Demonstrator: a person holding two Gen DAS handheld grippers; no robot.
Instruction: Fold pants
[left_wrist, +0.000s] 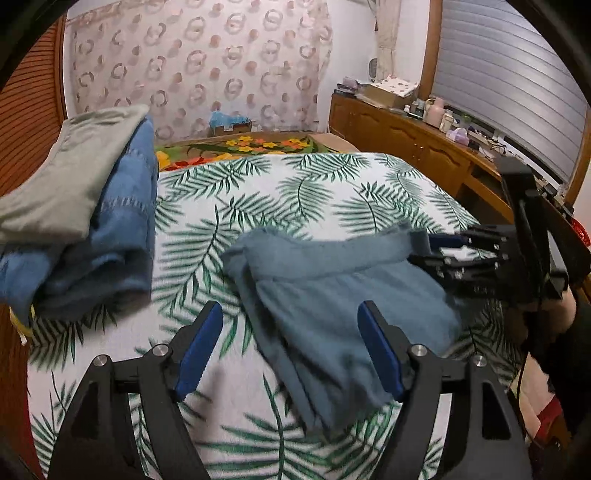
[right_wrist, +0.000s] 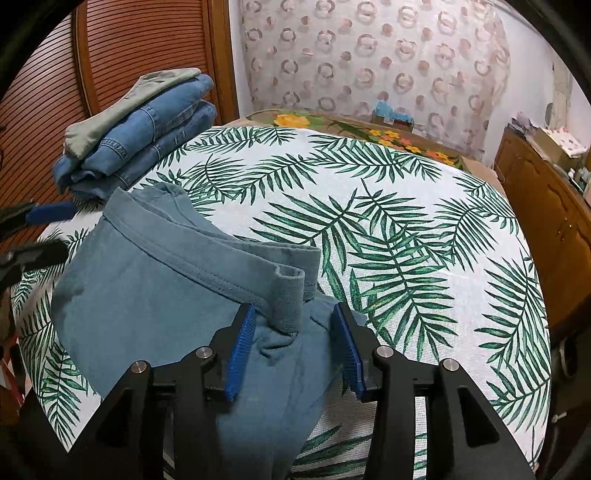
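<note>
While soft and rumpled, blue-grey pants (right_wrist: 155, 295) cover leaf-print bedspread (right_wrist: 406, 229).

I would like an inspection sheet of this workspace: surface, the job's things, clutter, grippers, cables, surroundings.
Surface: bed cover with a green palm-leaf print; a flowered sheet shows beyond it.
Job's things: blue-grey pants lie partly folded on the cover.
Clutter: stack of folded clothes, jeans under a pale green garment, at the cover's far left corner.
Grippers: left gripper open, one side of the pants between its pads, not pressed. Right gripper open, the waistband end between its pads, not pressed.
Cables: a dark cable runs below the right gripper in the left wrist view.
Surroundings: patterned curtain, wooden cabinet with small items on top, slatted door.
</note>
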